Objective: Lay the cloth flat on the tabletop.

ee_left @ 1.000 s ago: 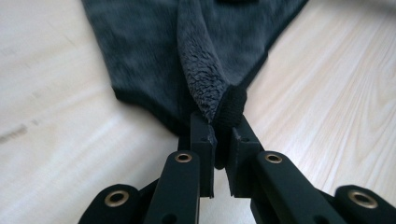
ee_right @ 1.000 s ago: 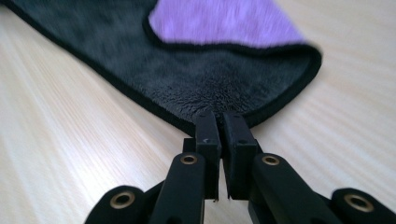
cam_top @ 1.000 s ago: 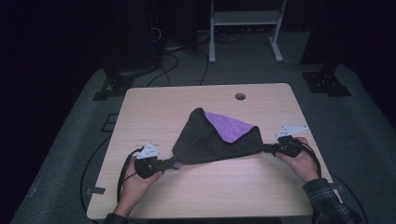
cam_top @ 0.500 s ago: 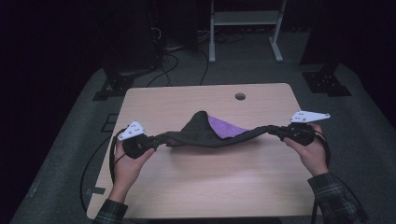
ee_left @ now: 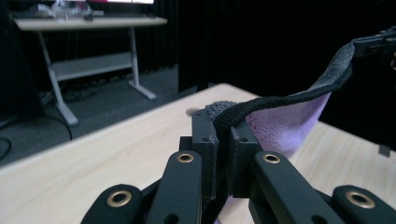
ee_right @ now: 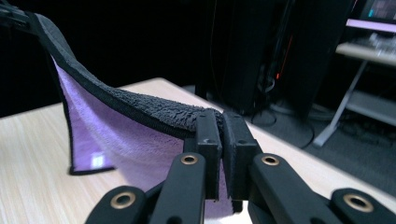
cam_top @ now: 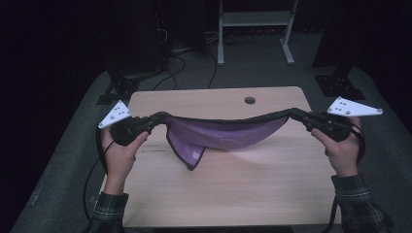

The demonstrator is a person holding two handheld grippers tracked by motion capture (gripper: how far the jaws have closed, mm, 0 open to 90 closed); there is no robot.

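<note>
Cloth, purple with black edging, stretched between the 2 tongs above the desk, over its far half; top hem runs in a shallow sag from near the far-left corner to near the far-right corner, the rest hangs down in a point that reaches the desk surface left of centre, small white tag near that tip. Left tongs pressed together, pinching the cloth's left corner, held over the left edge of the desk; in the left gripper view the black hem is clamped between the 2 pads and runs off up to the right. Right tongs pressed together, pinching the cloth's right corner, held over the right edge near the far-right corner; in the right gripper view the fuzzy black hem sits between the pads, purple side facing the camera. Round hole in the desk near the far edge, behind the cloth. Both hands in plaid sleeves
</note>
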